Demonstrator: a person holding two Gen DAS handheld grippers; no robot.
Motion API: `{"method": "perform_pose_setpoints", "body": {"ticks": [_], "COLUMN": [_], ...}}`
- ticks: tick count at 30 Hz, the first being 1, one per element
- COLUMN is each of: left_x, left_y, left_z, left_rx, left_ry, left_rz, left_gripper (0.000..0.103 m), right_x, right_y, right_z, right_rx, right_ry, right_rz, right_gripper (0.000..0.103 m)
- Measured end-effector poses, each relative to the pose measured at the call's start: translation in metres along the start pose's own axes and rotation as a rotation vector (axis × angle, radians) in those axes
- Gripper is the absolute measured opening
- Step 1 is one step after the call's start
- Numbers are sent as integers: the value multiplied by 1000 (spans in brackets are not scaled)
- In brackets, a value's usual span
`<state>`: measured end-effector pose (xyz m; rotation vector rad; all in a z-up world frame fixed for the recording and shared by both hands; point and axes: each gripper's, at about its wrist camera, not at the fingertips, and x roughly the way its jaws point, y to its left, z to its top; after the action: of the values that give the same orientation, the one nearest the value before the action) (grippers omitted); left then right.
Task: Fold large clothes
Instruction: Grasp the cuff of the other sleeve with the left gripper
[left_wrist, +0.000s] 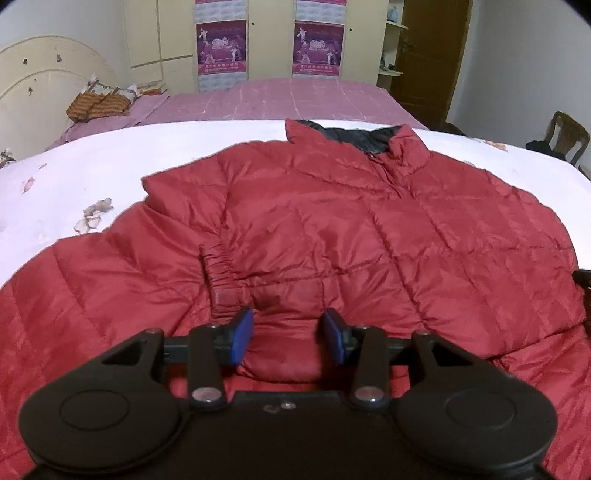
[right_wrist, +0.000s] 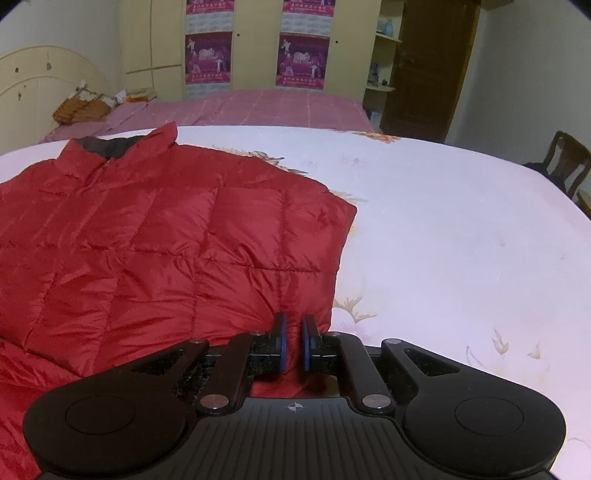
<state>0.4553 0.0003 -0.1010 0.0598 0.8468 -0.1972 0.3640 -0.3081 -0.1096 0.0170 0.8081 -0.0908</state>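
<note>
A red quilted puffer jacket (left_wrist: 332, 229) lies front-up on a white sheet, collar with dark lining (left_wrist: 354, 138) at the far side. Its left sleeve is folded across the body, the elastic cuff (left_wrist: 221, 280) near the hem. My left gripper (left_wrist: 290, 332) is open, its blue pads either side of a bump of hem fabric. In the right wrist view the jacket (right_wrist: 166, 251) fills the left half. My right gripper (right_wrist: 294, 339) is nearly closed, pinching the jacket's near right hem corner between its blue pads.
The white floral sheet (right_wrist: 461, 240) covers the bed to the right of the jacket. A pink checked bedspread (left_wrist: 280, 99) and a headboard (left_wrist: 40, 81) lie beyond. A wooden chair (left_wrist: 565, 136) stands at the far right, cupboards and a brown door behind.
</note>
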Motion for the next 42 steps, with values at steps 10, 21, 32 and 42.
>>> {"method": "perform_pose_setpoints", "body": {"ticks": [10,21,32,42], "left_x": [-72,-141,-183,-175], "left_y": [72,175,248,294], "left_z": [-40,-134,-209,-233], "left_rx": [-236,-617,-1051,-1348], "left_ry": [-163,-154,-296,-466], "left_rz": [123,261,298,214], "left_gripper": [93,72,54,13], "right_x": [-55,-60,-48,-49], "right_y": [1,22,46,34], "right_z": [-18,-18,-18,-18], "right_rx": [59,68,59,101], "right_ry": [-107,-143,-90,-80], "right_rz": [-8,24,68,51], "right_gripper": [29,86,69,46]}}
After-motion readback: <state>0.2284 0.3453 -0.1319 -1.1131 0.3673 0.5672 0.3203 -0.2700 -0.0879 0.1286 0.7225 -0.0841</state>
